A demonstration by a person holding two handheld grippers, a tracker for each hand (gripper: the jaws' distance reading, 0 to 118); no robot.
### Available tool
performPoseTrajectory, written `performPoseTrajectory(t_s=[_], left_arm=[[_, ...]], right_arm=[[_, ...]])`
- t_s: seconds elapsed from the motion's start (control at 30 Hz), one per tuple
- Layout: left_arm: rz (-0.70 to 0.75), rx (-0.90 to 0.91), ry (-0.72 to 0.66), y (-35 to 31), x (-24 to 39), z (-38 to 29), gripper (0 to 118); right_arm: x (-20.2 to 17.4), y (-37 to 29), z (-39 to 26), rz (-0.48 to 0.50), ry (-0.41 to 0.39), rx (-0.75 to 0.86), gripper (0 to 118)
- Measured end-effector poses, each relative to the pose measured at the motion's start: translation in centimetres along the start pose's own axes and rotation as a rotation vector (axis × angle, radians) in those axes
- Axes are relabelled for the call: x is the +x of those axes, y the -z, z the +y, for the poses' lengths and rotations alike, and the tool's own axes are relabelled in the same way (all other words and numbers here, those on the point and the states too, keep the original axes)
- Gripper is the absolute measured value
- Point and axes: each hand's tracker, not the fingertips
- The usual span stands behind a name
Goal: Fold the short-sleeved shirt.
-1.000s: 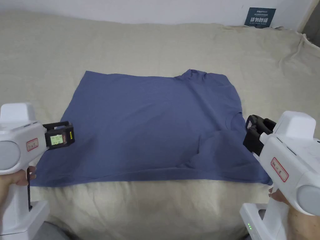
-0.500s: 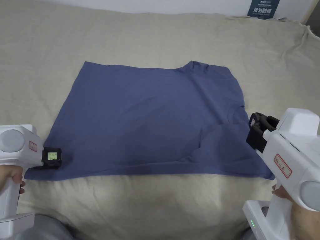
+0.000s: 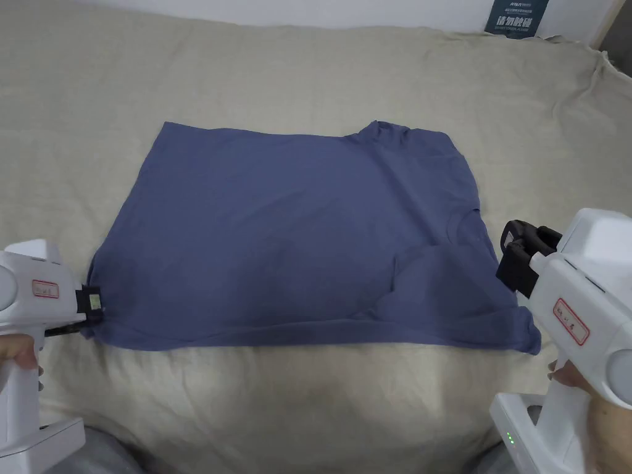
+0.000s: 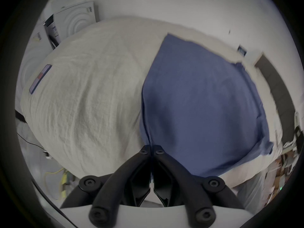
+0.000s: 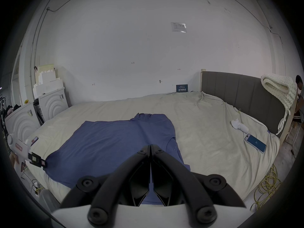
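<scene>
We've got the left gripper (image 3: 92,302) pinching the shirt (image 3: 296,247) hem corner, right gripper (image 5: 150,146) clenched empty above its sleeve; lift evenly.

Head view: above, looking down the bed (image 3: 308,74). Gripper views: low, close, facing across it; all share the shirt (image 3: 296,234).

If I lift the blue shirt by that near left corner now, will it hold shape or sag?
Likely sag: the blue shirt lies thin and limp on the bed, with soft wrinkles near its sleeve. It probably drags rather than slides, since the sheet is crumpled. The left gripper pinches only an edge, so the cloth may slip.
</scene>
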Motion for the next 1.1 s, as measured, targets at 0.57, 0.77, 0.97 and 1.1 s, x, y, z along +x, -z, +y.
performPoseTrajectory(t_s=[0.57,0.77,0.97,1.1], left_arm=[[0.007,0.222,0.006,-3.4,3.0,0.0,0],[0.013,0.211,0.009,-3.0,3.3,-0.1,0],[0.028,0.189,0.0,-2.5,3.0,-0.5,0],[0.04,0.181,-0.013,-2.3,2.8,-0.6,0]], right_arm=[[7.1,7.0,0.1,-0.078,0.076,-0.572,90],[8.2,9.0,-4.0,-0.1,0.062,-0.725,91],[8.7,8.8,-6.8,-0.045,0.18,-0.728,58],[8.2,8.5,-6.9,-0.042,0.17,-0.689,9]])
